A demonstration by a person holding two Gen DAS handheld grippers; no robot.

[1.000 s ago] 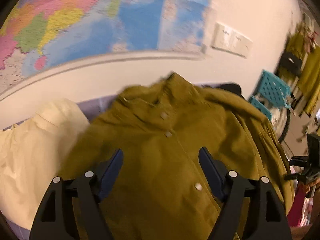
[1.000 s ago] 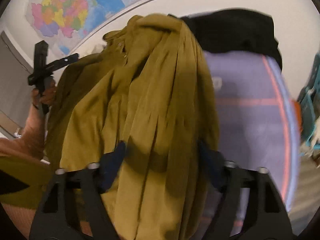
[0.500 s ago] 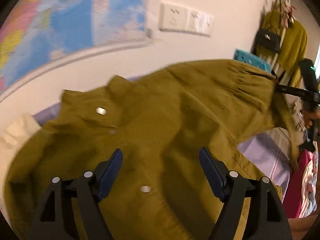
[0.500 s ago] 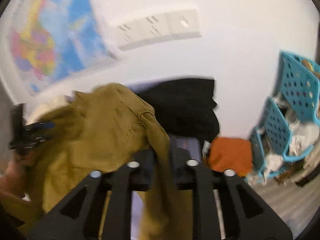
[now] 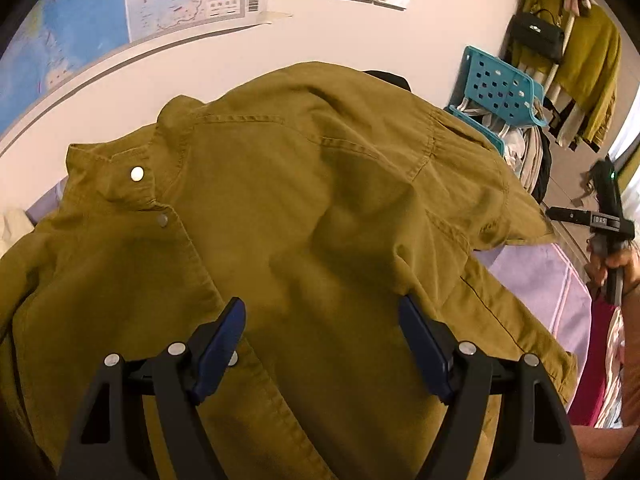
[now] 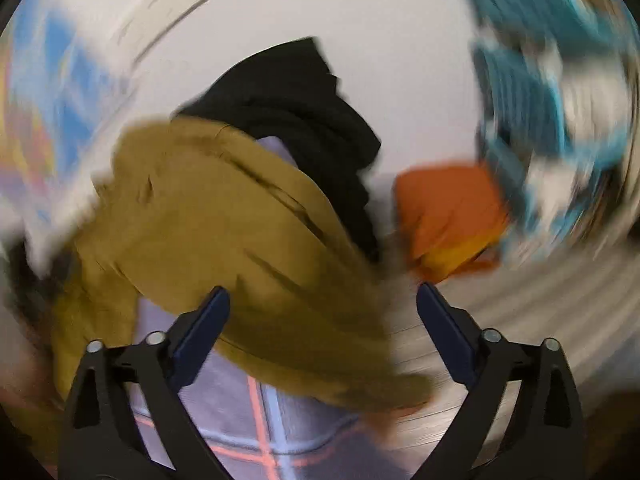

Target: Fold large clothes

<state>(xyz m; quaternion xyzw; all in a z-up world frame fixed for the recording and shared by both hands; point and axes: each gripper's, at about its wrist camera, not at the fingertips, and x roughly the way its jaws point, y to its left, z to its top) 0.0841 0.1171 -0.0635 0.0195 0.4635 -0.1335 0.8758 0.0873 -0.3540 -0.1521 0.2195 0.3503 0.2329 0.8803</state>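
Note:
An olive-green button-up jacket (image 5: 304, 208) lies spread front-up on a lavender bed cover (image 5: 536, 276). My left gripper (image 5: 320, 324) hovers open just over its lower front, with nothing pinched between its blue pads. In the blurred right wrist view, my right gripper (image 6: 322, 308) has its jaws opening. A fold of the jacket's sleeve (image 6: 248, 232) slides down between them, and neither pad presses on it. A person's hand (image 5: 612, 264) holds the right tool at the bed's right edge.
A black garment (image 6: 304, 120) lies at the head of the bed by the wall. An orange garment (image 6: 448, 220) and teal baskets (image 5: 500, 88) with laundry stand to the right. A cream garment (image 5: 12, 224) peeks out at the left. A map and sockets hang on the wall.
My right gripper went from shut on the sleeve to wide apart, and the sleeve dropped away. The left gripper swung right across the jacket, which now lies flatter.

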